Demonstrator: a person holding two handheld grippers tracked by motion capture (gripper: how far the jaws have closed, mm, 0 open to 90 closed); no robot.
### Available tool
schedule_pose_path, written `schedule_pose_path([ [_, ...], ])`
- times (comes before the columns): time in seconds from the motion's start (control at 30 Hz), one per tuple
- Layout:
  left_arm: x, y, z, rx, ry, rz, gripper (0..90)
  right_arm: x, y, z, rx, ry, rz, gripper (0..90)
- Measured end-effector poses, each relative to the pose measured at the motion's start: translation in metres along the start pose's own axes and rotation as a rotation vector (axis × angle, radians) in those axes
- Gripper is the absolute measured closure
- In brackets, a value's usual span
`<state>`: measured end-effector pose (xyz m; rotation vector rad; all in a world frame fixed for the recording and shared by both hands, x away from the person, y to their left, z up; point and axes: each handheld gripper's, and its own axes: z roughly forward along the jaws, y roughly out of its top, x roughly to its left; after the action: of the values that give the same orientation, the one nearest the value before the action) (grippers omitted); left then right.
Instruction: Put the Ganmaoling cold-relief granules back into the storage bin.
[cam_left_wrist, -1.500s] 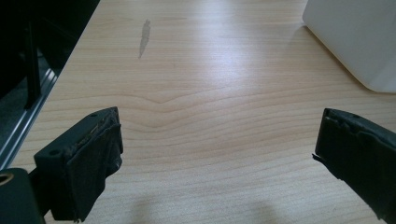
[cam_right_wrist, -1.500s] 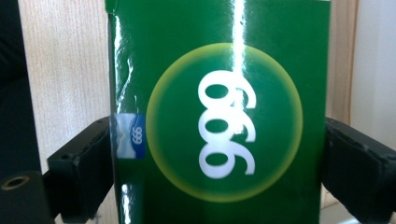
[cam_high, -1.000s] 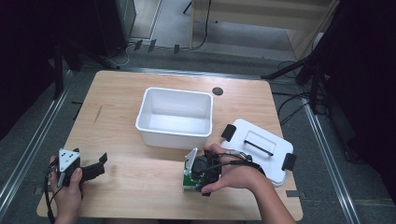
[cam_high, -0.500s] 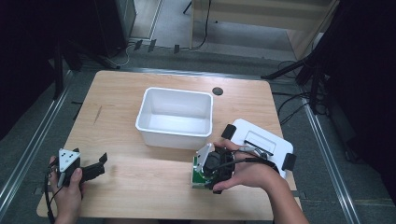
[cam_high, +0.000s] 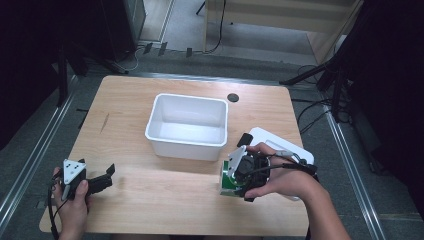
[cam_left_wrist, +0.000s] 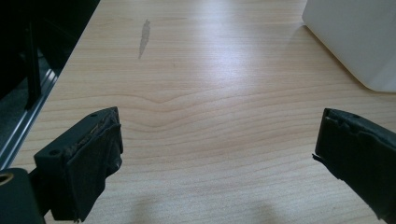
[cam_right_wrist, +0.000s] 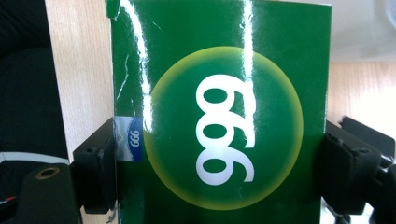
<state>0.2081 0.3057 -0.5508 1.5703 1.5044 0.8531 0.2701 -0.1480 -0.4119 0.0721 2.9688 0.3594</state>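
Observation:
A green box (cam_right_wrist: 219, 116) with a yellow circle and white "999" print sits between the jaws of my right gripper (cam_right_wrist: 219, 172), which is shut on its two sides. In the high view that gripper (cam_high: 235, 177) holds the green and white box (cam_high: 228, 184) above the table, just right of the white bin (cam_high: 187, 126). My left gripper (cam_high: 102, 181) rests at the table's front left corner, and its jaws (cam_left_wrist: 215, 154) stand wide open over bare wood with nothing between them.
The white bin is open-topped and stands mid-table; its corner (cam_left_wrist: 359, 42) shows in the left gripper view. A white lid (cam_high: 280, 142) with black clips lies at the right edge behind my right hand. A dark round hole (cam_high: 232, 97) marks the wooden table (cam_high: 130, 100).
My right gripper has carried the green box up and to the right, toward the bin's right front corner. The left gripper has stayed put.

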Motion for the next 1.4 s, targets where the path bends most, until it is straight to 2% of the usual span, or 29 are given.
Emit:
schedule_pose_path([
  [0.4, 0.0, 0.0, 0.0, -0.001, 0.0, 0.0, 1.5, -0.016, -0.015, -0.023, -0.004, -0.024, 0.031, 16.6],
  [0.6, 0.0, 0.0, 0.0, -0.001, 0.002, 0.002, 1.5, -0.033, -0.019, -0.042, 0.005, -0.041, 0.047, 16.6],
  [0.73, 0.0, 0.0, 0.0, 0.001, 0.001, 0.002, 1.5, -0.041, -0.018, -0.051, -0.001, -0.043, 0.054, 16.6],
  [0.83, 0.0, 0.0, 0.0, -0.003, 0.0, 0.0, 1.5, -0.052, -0.016, -0.062, 0.003, -0.054, 0.062, 16.6],
  [0.97, 0.0, 0.0, 0.0, -0.002, 0.0, 0.002, 1.5, -0.059, -0.015, -0.067, 0.0, -0.057, 0.067, 16.6],
  [1.03, 0.0, 0.0, 0.0, -0.001, 0.0, 0.002, 1.5, -0.068, -0.012, -0.072, -0.003, -0.061, 0.08, 16.6],
  [1.4, 0.0, 0.0, 0.0, -0.002, -0.003, 0.0, 1.5, -0.092, 0.001, -0.078, -0.02, -0.082, 0.094, 16.7],
])
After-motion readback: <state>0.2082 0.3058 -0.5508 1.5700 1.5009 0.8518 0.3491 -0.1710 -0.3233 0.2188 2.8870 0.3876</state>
